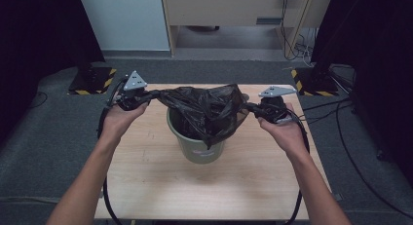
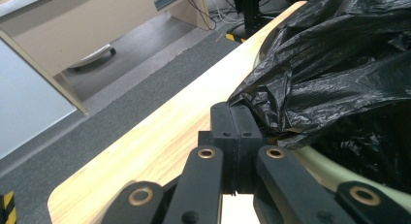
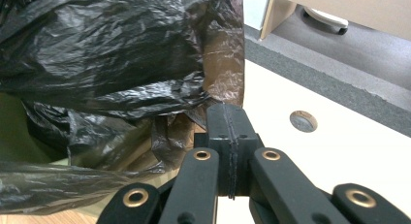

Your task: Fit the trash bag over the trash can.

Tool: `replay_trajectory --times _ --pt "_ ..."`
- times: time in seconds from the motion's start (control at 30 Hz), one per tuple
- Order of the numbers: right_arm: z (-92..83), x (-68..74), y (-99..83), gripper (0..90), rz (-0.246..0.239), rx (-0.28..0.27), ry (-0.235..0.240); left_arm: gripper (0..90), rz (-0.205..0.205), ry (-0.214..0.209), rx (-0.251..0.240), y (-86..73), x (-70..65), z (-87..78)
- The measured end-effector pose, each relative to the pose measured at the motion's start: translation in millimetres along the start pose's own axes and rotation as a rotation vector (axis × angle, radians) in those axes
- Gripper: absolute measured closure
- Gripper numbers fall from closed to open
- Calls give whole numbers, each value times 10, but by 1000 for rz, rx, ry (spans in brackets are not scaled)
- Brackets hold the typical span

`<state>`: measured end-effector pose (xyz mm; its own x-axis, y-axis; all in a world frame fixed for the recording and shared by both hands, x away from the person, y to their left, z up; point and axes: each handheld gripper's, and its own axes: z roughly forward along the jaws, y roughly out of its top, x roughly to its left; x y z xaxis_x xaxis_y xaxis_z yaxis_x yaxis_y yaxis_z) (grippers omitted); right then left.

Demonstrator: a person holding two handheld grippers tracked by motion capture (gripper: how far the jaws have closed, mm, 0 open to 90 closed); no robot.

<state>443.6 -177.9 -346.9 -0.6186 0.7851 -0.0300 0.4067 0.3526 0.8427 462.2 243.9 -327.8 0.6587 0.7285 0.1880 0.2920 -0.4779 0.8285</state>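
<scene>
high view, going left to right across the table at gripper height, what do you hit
left gripper → black bag stretched over the green bin → right gripper

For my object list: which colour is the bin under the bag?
Olive green bin, best in the high view.

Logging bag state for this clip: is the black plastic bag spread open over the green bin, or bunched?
Spread: the black plastic bag is stretched between left gripper and right gripper above the green bin.
</scene>
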Motion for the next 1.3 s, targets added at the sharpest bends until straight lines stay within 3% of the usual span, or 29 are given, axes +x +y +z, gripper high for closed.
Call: replay_trajectory --times 0.43,1.3 --pt "58 -14 -87 900 3 23 5 900 -23 14 20 -204 80 52" --pt "214 50 -241 900 -12 74 38 900 -40 -41 59 -565 5 291"
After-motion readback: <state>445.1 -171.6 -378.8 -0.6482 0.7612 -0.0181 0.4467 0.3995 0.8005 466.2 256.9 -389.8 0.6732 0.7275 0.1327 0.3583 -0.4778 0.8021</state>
